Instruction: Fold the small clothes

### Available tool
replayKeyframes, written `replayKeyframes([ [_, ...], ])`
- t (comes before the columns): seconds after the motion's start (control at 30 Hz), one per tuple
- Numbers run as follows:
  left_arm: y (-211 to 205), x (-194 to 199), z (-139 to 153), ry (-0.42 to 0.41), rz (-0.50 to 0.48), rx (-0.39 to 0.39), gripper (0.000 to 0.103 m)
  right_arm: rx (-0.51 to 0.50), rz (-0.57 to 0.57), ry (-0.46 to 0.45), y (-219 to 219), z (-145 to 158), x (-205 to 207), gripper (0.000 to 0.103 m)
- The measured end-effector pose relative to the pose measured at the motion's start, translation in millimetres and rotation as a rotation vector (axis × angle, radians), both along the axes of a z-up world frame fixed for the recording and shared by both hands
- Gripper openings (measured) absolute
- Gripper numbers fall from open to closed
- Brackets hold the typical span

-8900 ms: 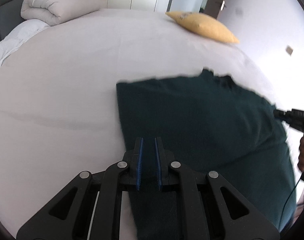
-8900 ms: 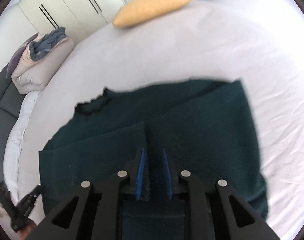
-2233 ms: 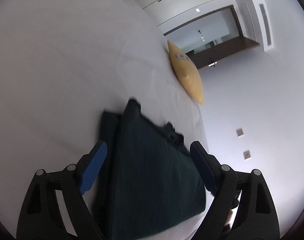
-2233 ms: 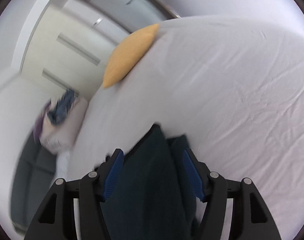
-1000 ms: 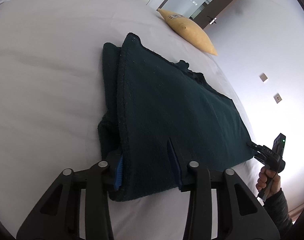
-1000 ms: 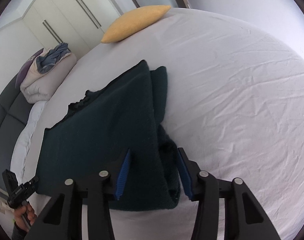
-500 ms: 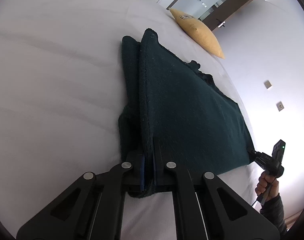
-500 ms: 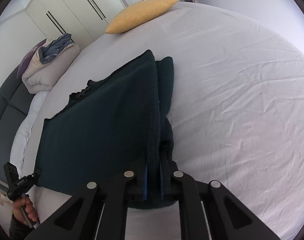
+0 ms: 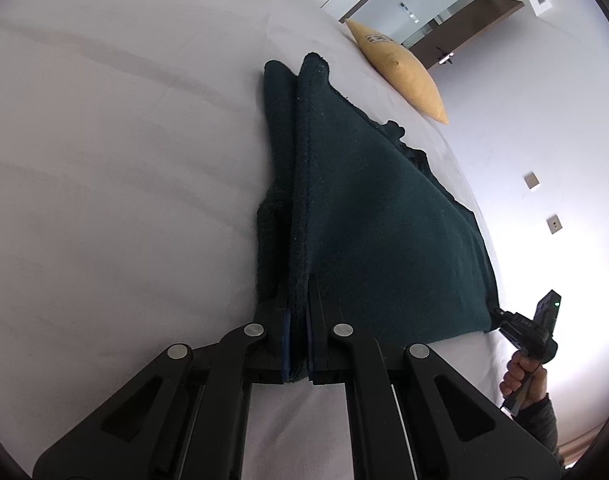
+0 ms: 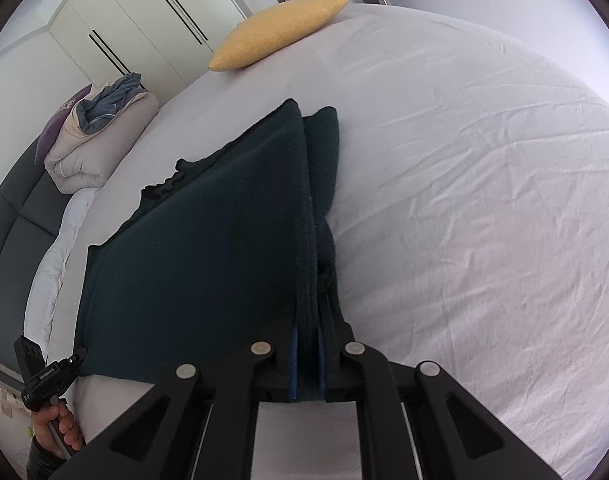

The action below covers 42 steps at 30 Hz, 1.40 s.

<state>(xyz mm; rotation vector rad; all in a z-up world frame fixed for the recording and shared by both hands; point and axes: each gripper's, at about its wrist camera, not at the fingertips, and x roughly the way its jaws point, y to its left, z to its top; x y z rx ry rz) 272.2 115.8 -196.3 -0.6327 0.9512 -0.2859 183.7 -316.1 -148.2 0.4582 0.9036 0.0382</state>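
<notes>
On the bed, a dark green garment lies folded along its length, and I hold it at both ends of its near edge. My left gripper has just closed its jaws: they stand narrow, pinching the doubled edge of the cloth between the blue pads. My right gripper has just closed too, its jaws tight on the thick folded edge at the other corner. In the left view the right gripper shows at the far corner of the garment, with my hand wrapped round its handle. In the right view the left gripper shows at the opposite corner, my other hand below it.

The garment has a second narrow layer sticking out beside the top fold, and its neck trim bunches at the far long side. A yellow pillow lies well beyond it at the bed's far edge. A rolled duvet sits at the head end, by the white wardrobe.
</notes>
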Motion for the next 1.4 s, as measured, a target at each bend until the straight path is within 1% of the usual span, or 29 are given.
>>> replayKeyframes([
  [0.1, -1, -1, 0, -0.003, 0.001, 0.006, 0.004, 0.015, 0.002, -0.003, -5, -8, 3, 0.008],
  [0.17, -2, -1, 1, -0.006, 0.000, 0.011, 0.006, 0.035, -0.002, -0.014, -7, -6, 0, 0.010],
  [0.2, -2, -1, 1, -0.004, 0.002, 0.007, 0.006, 0.033, 0.000, -0.019, -6, -5, -2, 0.014],
  [0.27, 1, -1, 0, 0.005, 0.008, -0.028, 0.006, 0.015, -0.009, -0.017, -5, 1, -8, 0.029],
  [0.3, 5, -2, 1, 0.012, 0.017, -0.050, 0.006, 0.006, -0.018, -0.016, -4, 4, -12, 0.033],
  [0.33, 8, -3, 3, 0.020, 0.030, -0.060, 0.006, -0.017, -0.039, -0.016, -4, 8, -16, 0.041],
  [0.37, 12, -5, 6, 0.027, 0.046, -0.061, 0.006, -0.037, -0.055, -0.020, -4, 12, -21, 0.043],
  [0.43, 17, -10, 16, 0.025, 0.084, -0.040, 0.007, -0.058, -0.073, -0.044, -4, 23, -30, 0.043],
  [0.5, 21, -13, 31, -0.005, 0.116, -0.016, 0.007, -0.065, -0.094, -0.077, -4, 35, -37, 0.043],
  [0.57, 20, -14, 46, -0.039, 0.124, 0.001, 0.007, -0.071, -0.087, -0.105, -2, 45, -37, 0.044],
  [0.6, 17, -12, 54, -0.064, 0.112, 0.008, 0.007, -0.084, -0.088, -0.109, -1, 47, -35, 0.044],
  [0.67, 7, -8, 66, -0.095, 0.085, 0.025, 0.007, -0.121, -0.100, -0.098, 0, 46, -27, 0.049],
  [0.73, -6, 0, 69, -0.104, 0.036, 0.022, 0.007, -0.098, -0.091, -0.080, -2, 37, -19, 0.049],
  [0.8, -17, 6, 62, -0.084, 0.011, 0.038, 0.007, -0.103, -0.082, -0.034, -1, 23, -12, 0.048],
  [0.83, -21, 9, 58, -0.070, -0.001, 0.042, 0.007, -0.113, -0.063, -0.003, 1, 14, -9, 0.033],
  [0.87, -24, 11, 53, -0.058, -0.009, 0.040, 0.007, -0.110, -0.045, 0.009, 3, 9, -8, 0.017],
  [0.9, -28, 14, 46, -0.041, -0.019, 0.039, 0.007, -0.109, -0.036, 0.004, 4, 6, -10, 0.017],
  [0.97, -32, 17, 32, 0.008, -0.030, 0.052, 0.007, -0.116, -0.038, -0.018, 5, 7, -15, 0.011],
  [1.03, -33, 18, 19, 0.038, -0.026, 0.039, 0.007, -0.078, -0.049, -0.017, 0, 5, -18, 0.009],
  [1.07, -31, 16, 15, 0.033, -0.024, 0.028, 0.007, -0.065, -0.051, -0.016, -2, 4, -18, 0.009],
  [1.13, -32, 13, 13, 0.029, -0.021, 0.016, 0.007, -0.068, -0.048, -0.013, 0, 3, -20, 0.009],
  [1.27, -34, 13, 17, 0.019, -0.016, 0.029, 0.007, -0.085, -0.043, -0.015, 4, 1, -24, 0.008],
  [1.33, -35, 10, 24, -0.003, -0.015, 0.046, 0.007, -0.071, -0.045, -0.010, 2, 0, -25, 0.008],
  [1.4, -39, 13, 36, -0.032, -0.020, 0.045, 0.007, -0.085, -0.041, -0.005, 3, 2, -26, 0.008],
])
